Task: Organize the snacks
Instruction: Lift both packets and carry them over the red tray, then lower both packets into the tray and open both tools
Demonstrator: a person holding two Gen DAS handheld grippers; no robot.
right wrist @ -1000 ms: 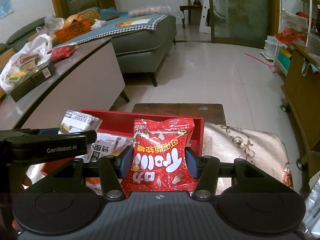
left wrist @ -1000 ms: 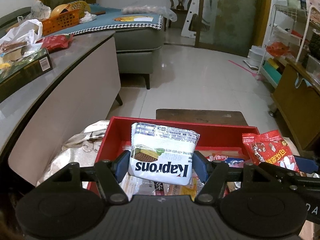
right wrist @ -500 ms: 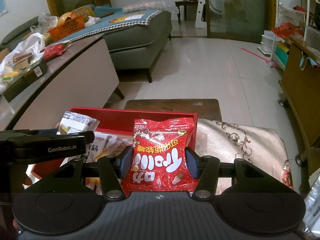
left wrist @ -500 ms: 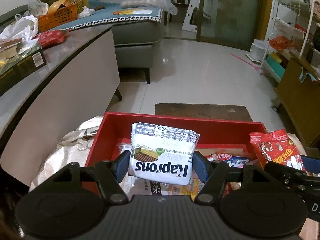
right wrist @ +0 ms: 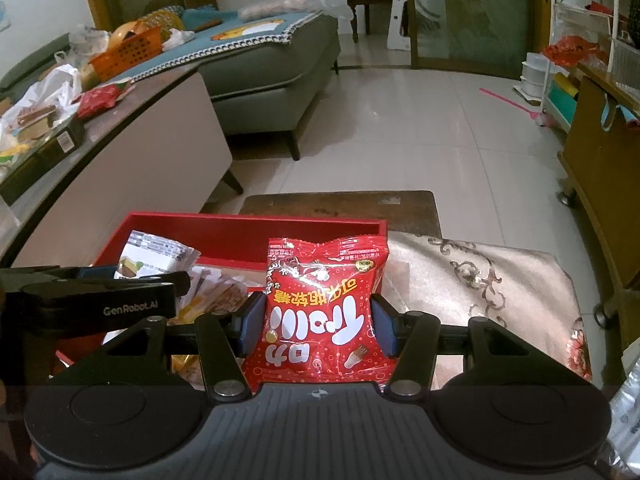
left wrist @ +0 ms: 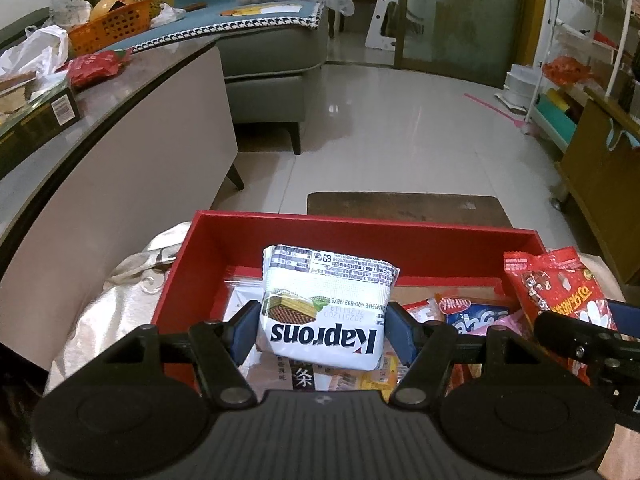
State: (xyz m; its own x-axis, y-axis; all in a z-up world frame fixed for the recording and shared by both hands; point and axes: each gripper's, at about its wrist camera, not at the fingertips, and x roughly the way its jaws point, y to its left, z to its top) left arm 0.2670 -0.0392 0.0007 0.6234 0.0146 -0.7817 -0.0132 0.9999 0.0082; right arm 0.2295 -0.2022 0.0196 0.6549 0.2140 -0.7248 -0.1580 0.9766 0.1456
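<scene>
My left gripper (left wrist: 322, 326) is shut on a white Kaprons wafer pack (left wrist: 326, 304), held over the inside of the red box (left wrist: 360, 240). Several snack packets (left wrist: 460, 314) lie on the box floor beneath it. My right gripper (right wrist: 316, 322) is shut on a red candy bag (right wrist: 322, 308), held above the box's right end. In the left wrist view the red candy bag (left wrist: 560, 292) and the right gripper's body show at the right. In the right wrist view the left gripper's body (right wrist: 100, 300) and the wafer pack (right wrist: 156, 254) show at the left over the red box (right wrist: 280, 232).
The box rests on a patterned silver cloth (right wrist: 480, 280) over a low table. A dark wooden stool (left wrist: 404, 208) stands just beyond it. A long cluttered counter (left wrist: 100, 92) runs along the left, a grey sofa (left wrist: 272, 52) behind, a wooden cabinet (left wrist: 600, 168) at the right.
The left gripper with the wafer pack has sunk a little closer over the red box, whose inside shows more. The right gripper still holds the candy bag in about the same place.
</scene>
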